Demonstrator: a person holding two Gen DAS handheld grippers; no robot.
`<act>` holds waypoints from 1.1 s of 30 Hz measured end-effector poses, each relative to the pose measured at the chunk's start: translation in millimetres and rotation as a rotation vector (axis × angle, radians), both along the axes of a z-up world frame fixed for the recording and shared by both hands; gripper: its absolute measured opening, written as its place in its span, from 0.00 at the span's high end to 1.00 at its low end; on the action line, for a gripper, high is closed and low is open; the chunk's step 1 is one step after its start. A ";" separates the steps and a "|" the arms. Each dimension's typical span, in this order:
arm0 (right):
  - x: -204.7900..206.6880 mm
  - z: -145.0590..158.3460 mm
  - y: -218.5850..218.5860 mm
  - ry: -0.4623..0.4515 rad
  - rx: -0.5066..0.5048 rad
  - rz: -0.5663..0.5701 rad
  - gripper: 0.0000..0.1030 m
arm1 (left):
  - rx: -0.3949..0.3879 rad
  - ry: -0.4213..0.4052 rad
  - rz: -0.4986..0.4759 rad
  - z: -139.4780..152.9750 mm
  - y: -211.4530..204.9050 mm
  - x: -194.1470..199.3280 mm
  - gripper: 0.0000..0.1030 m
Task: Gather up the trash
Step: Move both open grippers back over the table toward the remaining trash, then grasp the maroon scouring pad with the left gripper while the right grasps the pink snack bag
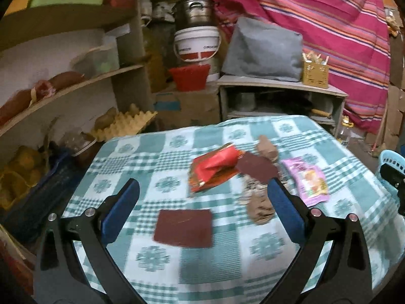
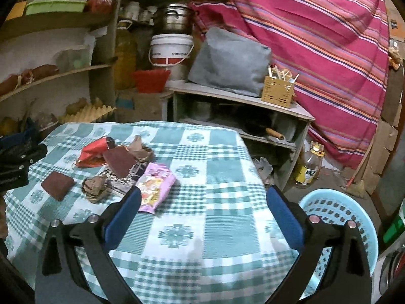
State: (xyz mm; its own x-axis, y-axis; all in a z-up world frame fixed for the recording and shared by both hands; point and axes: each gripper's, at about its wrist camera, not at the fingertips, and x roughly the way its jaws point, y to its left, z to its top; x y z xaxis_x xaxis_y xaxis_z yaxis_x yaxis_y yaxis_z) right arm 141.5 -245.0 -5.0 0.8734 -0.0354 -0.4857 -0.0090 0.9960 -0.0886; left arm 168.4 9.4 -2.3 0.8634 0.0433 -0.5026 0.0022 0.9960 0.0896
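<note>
Both grippers hover over the checked tablecloth (image 2: 202,152), the left gripper (image 1: 202,197) and right gripper (image 2: 203,202) each spread wide, nothing between the pads. The trash lies clustered: red wrapper (image 1: 215,167), pink packet (image 2: 155,187), 2 maroon squares, crumpled brown paper. A blue basket (image 2: 339,210) sits beside the table's right edge.

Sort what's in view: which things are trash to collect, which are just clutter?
Job:
red foil wrapper
pink snack packet
dark red flat squares
crumpled brown paper
light blue plastic basket

Lying about:
grey cushion
white bucket
egg tray
</note>
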 end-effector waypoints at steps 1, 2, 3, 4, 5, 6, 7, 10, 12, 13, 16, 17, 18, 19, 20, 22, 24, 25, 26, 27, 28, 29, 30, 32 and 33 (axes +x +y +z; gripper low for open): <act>1.4 -1.6 2.7 0.004 -0.002 0.003 0.06 | -0.011 0.010 0.010 -2.6 8.2 1.9 0.05; 3.0 -3.4 5.5 0.007 -0.005 0.005 0.06 | -0.026 0.022 0.019 -5.5 16.9 3.4 0.05; 4.6 -4.7 7.7 0.009 -0.006 0.004 0.06 | -0.033 0.028 0.023 -6.9 20.9 4.0 0.05; 6.1 -5.9 10.3 0.010 -0.006 0.004 0.06 | -0.039 0.036 0.027 -9.4 28.0 4.9 0.05; 8.3 -7.9 11.9 0.016 -0.002 0.003 0.06 | -0.037 0.036 0.030 -11.4 31.0 4.5 0.05; 10.1 -9.5 12.2 0.023 0.004 0.004 0.06 | -0.031 0.035 0.032 -13.0 34.3 4.2 0.05; 11.9 -10.8 12.7 0.028 0.008 0.005 0.06 | -0.021 0.035 0.032 -15.6 38.1 3.5 0.05; 17.7 -15.0 13.9 0.049 0.023 0.001 0.06 | -0.016 0.064 0.022 -25.7 43.8 6.7 0.05; 20.1 -17.5 14.5 0.052 0.024 -0.001 0.06 | -0.025 0.101 0.010 -35.5 45.6 12.1 0.05; 21.9 -18.6 15.0 0.056 0.024 -0.002 0.06 | -0.029 0.116 0.006 -39.7 45.2 14.4 0.05; 28.1 -22.9 16.4 0.071 0.028 -0.005 0.06 | -0.051 0.173 0.000 -53.4 42.6 25.0 0.05; 29.9 -24.0 16.6 0.075 0.031 -0.004 0.06 | -0.062 0.194 -0.002 -57.7 41.9 29.1 0.05; 32.7 -25.7 17.5 0.082 0.036 -0.003 0.06 | -0.071 0.214 0.000 -62.1 41.3 33.2 0.05; 33.3 -26.2 18.0 0.084 0.038 -0.002 0.06 | -0.077 0.227 0.002 -65.3 40.7 35.8 0.05; 34.6 -26.9 18.9 0.087 0.039 0.000 0.06 | -0.083 0.241 0.006 -68.8 40.2 38.7 0.05; 36.9 -28.5 21.9 0.092 0.038 0.006 0.06 | -0.092 0.261 0.011 -75.2 40.0 43.8 0.05; 39.1 -29.7 24.8 0.097 0.036 0.010 0.06 | -0.085 0.286 0.029 -83.2 40.8 50.8 0.05; 40.1 -30.2 26.3 0.100 0.035 0.012 0.06 | -0.083 0.298 0.038 -85.7 42.2 54.1 0.05; 41.4 -31.3 27.7 0.105 0.034 0.013 0.06 | -0.091 0.319 0.041 -88.7 43.6 57.7 0.05; 42.5 -32.2 28.8 0.109 0.034 0.015 0.06 | -0.115 0.345 0.040 -92.0 47.1 61.7 0.05; 43.3 -32.9 29.1 0.112 0.035 0.016 0.06 | -0.132 0.360 0.047 -93.8 50.1 64.3 0.05; 44.1 -33.7 29.7 0.116 0.035 0.017 0.06 | -0.144 0.375 0.056 -95.6 53.1 66.2 0.05; 45.2 -34.7 30.7 0.121 0.035 0.017 0.06 | -0.170 0.398 0.060 -98.6 56.9 68.6 0.05; 46.2 -36.1 31.9 0.125 0.036 0.017 0.06 | -0.180 0.396 0.058 -98.6 58.9 68.6 0.05; 46.8 -37.0 32.7 0.130 0.035 0.018 0.06 | -0.175 0.400 0.056 -99.1 58.0 69.0 0.05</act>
State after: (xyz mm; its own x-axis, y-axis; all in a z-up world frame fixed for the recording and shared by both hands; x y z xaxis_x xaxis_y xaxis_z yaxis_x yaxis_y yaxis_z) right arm 188.3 -212.3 -42.0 0.8036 -0.0012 -0.5951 -0.0359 0.9981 -0.0506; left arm 237.4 67.4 -101.4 0.5981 -0.0313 -0.8008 -0.0517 0.9956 -0.0776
